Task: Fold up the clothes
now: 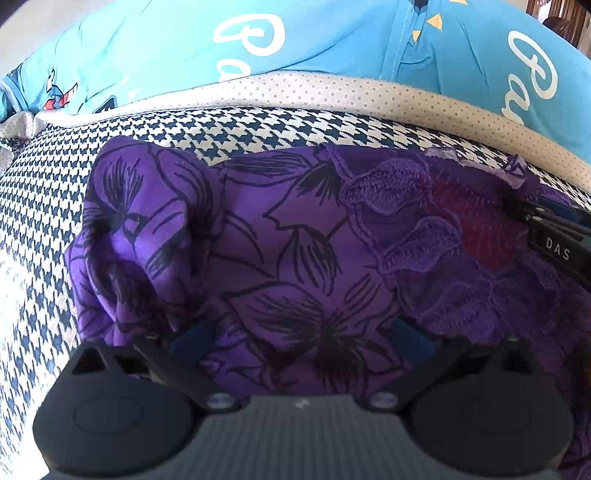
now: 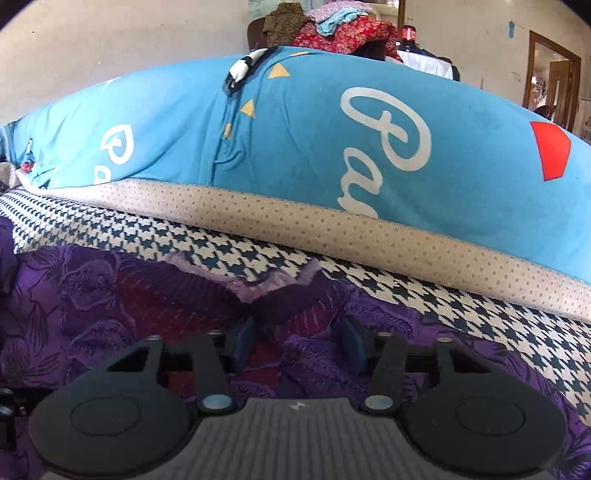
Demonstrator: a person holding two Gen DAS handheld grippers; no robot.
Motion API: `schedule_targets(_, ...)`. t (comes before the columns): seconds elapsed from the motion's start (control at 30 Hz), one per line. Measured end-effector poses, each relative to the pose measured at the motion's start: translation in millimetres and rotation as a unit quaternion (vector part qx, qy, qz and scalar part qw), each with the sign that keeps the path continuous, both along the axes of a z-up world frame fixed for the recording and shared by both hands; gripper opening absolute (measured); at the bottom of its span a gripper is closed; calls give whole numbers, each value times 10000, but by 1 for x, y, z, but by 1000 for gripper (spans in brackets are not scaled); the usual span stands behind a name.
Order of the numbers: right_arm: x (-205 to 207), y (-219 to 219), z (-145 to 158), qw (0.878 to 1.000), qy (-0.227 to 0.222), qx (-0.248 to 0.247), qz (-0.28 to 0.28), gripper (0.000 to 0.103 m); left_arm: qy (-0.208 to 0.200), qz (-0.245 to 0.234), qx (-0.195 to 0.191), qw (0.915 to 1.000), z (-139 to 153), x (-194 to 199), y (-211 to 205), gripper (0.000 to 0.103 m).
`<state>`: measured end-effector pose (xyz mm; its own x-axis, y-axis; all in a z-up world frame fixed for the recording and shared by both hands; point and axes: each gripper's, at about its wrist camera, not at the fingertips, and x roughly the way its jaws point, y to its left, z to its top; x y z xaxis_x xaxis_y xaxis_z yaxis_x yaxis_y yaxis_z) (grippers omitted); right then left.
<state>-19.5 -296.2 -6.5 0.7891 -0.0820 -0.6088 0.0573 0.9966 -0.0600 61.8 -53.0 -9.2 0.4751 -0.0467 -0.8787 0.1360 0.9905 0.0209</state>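
A purple garment (image 1: 280,236) with black flower outlines and an embroidered lace panel (image 1: 436,229) lies bunched on a houndstooth cover (image 1: 44,206). My left gripper (image 1: 301,332) hovers low over its printed part, open wide, with flat cloth below the gap. My right gripper (image 2: 298,338) sits at the lace neckline (image 2: 258,284). Its blue pads (image 2: 245,339) stand partly apart with a raised fold of lace between them. I cannot see them pressing on it. In the left wrist view the right gripper (image 1: 517,206) comes in from the right edge at the garment's far corner.
A large blue cushion (image 2: 295,147) with white lettering and a dotted beige underside (image 2: 295,225) lies just behind the garment. A pile of other clothes (image 2: 332,29) sits beyond it by the wall. A wooden door frame (image 2: 554,74) is at the far right.
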Motion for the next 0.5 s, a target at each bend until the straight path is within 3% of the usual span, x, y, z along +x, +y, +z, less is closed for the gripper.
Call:
schedule_targets(0.07, 0, 4, 0, 10000, -20, -40, 85, 22, -5, 8, -11, 10000, 0, -2, 3, 103)
schedule_targets(0.17, 1, 10, 0, 9998, -32, -178, 111, 12, -7, 26, -45, 10000, 0, -1, 4, 103)
schedule_targets(0.5, -2, 0, 14, 9984, -465, 147, -269, 6, -222, 128, -252, 9994, 10, -1, 13, 103)
